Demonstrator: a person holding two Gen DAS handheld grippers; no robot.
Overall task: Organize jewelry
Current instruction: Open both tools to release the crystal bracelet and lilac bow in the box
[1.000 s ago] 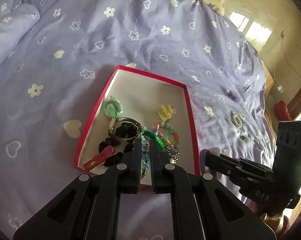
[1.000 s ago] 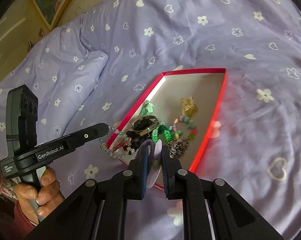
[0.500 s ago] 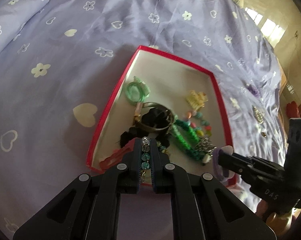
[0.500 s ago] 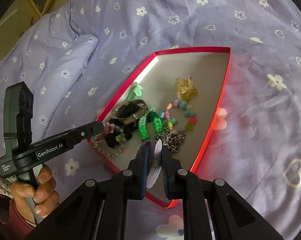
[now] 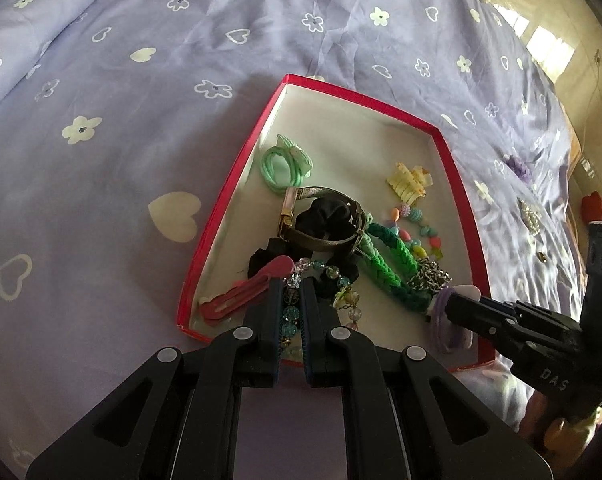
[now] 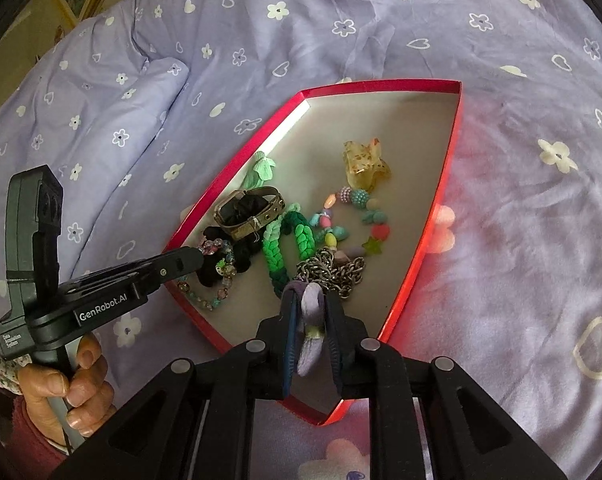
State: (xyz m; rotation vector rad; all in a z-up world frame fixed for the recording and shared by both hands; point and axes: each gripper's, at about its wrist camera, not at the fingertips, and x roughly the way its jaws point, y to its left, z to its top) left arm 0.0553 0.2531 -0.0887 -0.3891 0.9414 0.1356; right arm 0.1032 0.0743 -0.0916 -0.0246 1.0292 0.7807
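A red-rimmed box (image 5: 237, 176) (image 6: 445, 184) lies on the purple bedspread and holds jewelry: a green hair tie (image 5: 281, 164), a watch (image 5: 325, 216) (image 6: 253, 212), a green braid (image 5: 393, 264) (image 6: 277, 248), a chain (image 6: 333, 272), a pink clip (image 5: 241, 292). My left gripper (image 5: 291, 284) (image 6: 199, 258) is shut on a glass-bead bracelet (image 5: 291, 304) (image 6: 221, 276) that hangs into the box's near corner. My right gripper (image 6: 313, 296) (image 5: 453, 300) is shut on a purple hair tie (image 6: 311, 328) (image 5: 445, 320) over the box's near edge.
More loose pieces lie on the bedspread to the right of the box: a purple flower piece (image 5: 519, 166) and a sparkly brooch (image 5: 531, 212). A folded purple pillow (image 6: 113, 120) lies left. A red object (image 5: 593, 206) sits past the bed's right edge.
Both grippers have moved forward and down over the box with their pieces. The bead bracelet now hangs inside the box rather than outside its near rim.
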